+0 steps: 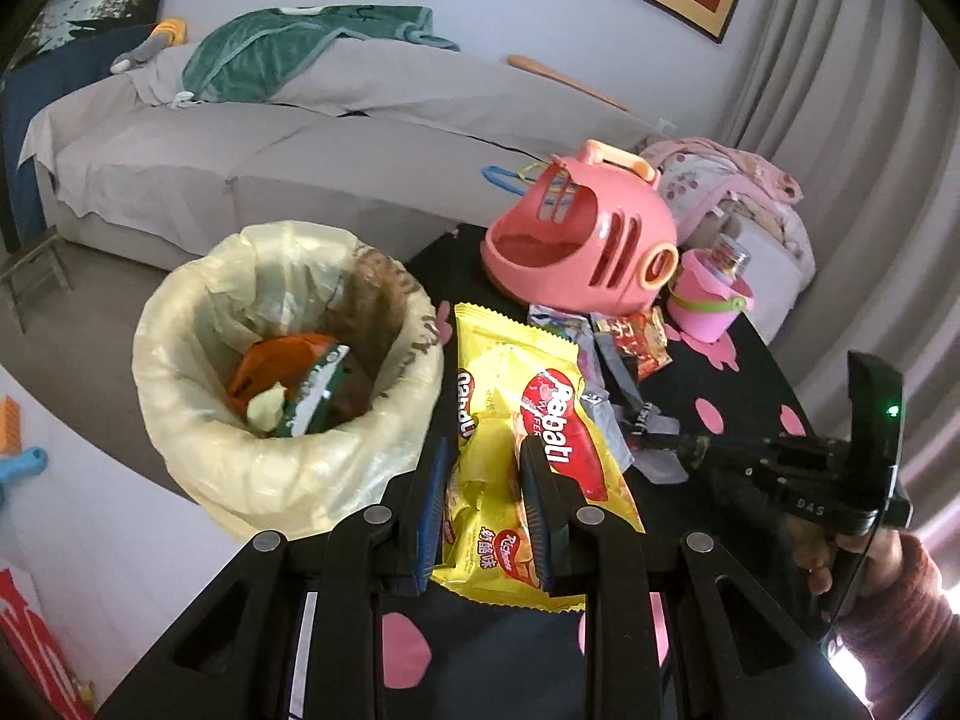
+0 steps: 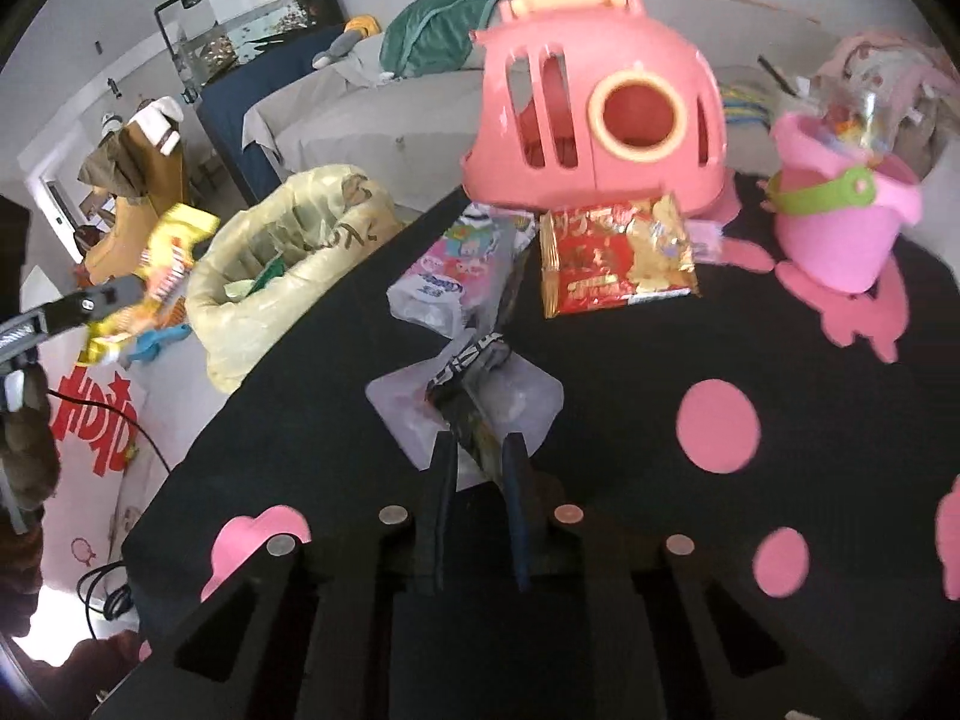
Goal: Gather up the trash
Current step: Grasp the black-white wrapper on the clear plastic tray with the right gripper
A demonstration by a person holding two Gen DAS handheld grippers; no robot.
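My left gripper point(image 1: 487, 450) is shut on a yellow wafer wrapper point(image 1: 522, 420) and holds it up, just right of the trash bin point(image 1: 198, 420), which has a pale yellow liner and holds several wrappers. In the right wrist view the same wrapper point(image 2: 171, 258) hangs left of the bin point(image 2: 252, 276). My right gripper point(image 2: 477, 450) is shut on a crumpled clear and dark wrapper point(image 2: 474, 396) on the black table point(image 2: 600, 360). A red snack packet point(image 2: 612, 255) and a pink and white packet point(image 2: 456, 270) lie beyond it.
A pink toy carrier point(image 2: 594, 120) and a pink toy bucket point(image 2: 840, 222) stand at the table's far side. A grey sofa point(image 1: 240, 144) with a green towel is behind. The bin stands off the table's left edge.
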